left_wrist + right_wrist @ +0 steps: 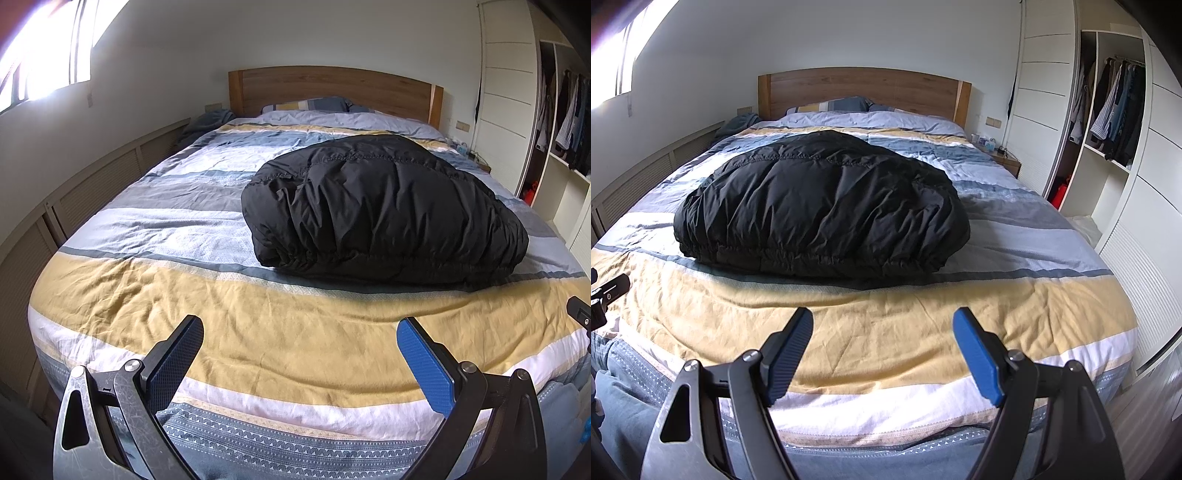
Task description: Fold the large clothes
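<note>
A black puffer jacket (384,206) lies folded in a thick bundle on the striped bed cover (258,332), elastic hem toward me. It also shows in the right wrist view (820,203). My left gripper (300,328) is open and empty, held above the yellow stripe at the foot of the bed, well short of the jacket. My right gripper (882,319) is open and empty, also above the yellow stripe, near the jacket's hem but apart from it. A bit of the right gripper shows at the right edge of the left wrist view (580,314).
The bed has a wooden headboard (332,88) and pillows (306,104) at the far end. Low louvred cabinets (92,184) run along the left wall. An open wardrobe (1115,110) with hanging clothes and a nightstand (1004,155) stand at the right.
</note>
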`<state>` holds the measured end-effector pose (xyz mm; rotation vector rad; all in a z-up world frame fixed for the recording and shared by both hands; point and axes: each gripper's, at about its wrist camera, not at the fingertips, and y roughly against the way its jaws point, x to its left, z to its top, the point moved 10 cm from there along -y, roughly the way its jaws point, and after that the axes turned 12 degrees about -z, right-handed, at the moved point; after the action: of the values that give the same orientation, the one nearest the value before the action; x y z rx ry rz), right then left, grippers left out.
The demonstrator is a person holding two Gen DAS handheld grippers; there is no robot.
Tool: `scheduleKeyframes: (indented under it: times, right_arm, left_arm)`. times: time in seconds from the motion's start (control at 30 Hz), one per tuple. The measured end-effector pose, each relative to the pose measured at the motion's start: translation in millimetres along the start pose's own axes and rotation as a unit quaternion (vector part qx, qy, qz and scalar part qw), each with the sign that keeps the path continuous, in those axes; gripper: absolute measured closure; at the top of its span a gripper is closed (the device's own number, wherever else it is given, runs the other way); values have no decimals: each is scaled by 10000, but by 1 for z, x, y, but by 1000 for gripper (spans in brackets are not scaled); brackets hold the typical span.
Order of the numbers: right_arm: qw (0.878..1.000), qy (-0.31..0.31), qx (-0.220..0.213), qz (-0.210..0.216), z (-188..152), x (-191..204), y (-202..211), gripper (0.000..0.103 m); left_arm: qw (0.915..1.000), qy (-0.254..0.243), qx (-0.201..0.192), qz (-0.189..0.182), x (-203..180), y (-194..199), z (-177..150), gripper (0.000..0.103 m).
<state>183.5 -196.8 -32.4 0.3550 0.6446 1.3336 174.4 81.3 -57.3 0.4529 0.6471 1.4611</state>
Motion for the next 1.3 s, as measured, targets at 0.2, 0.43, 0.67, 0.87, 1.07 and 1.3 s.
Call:
scheduleKeyframes:
  times: [0.2,0.43,0.67,0.87,1.07,1.3]
  right_arm:
    - [10000,-14,37,-12,-4,-3,-1,26]
    - [10000,6,81,-47,-8,-5,-3,26]
    - [9998,-1,165,-78,-12,-9,-9,26]
    - [9998,-27,198,-97,-14,-12,-13,26]
    - [9997,-45,223,-131,-15,-14,-15,26]
    - [9996,-75,220,-158,-16,-16,-14,26]
  left_arm:
    - [10000,-31,7,17,-1,0,-1,0]
    - [10000,-63,20,14,-3,-1,-3,0]
    - [9999,-124,60,12,-4,-4,-3,0]
    - [9998,-184,100,8,-5,-8,-4,0]
    - [9997,-194,133,8,-4,-10,-5,0]
    - [9996,-227,156,12,-5,-11,-5,0]
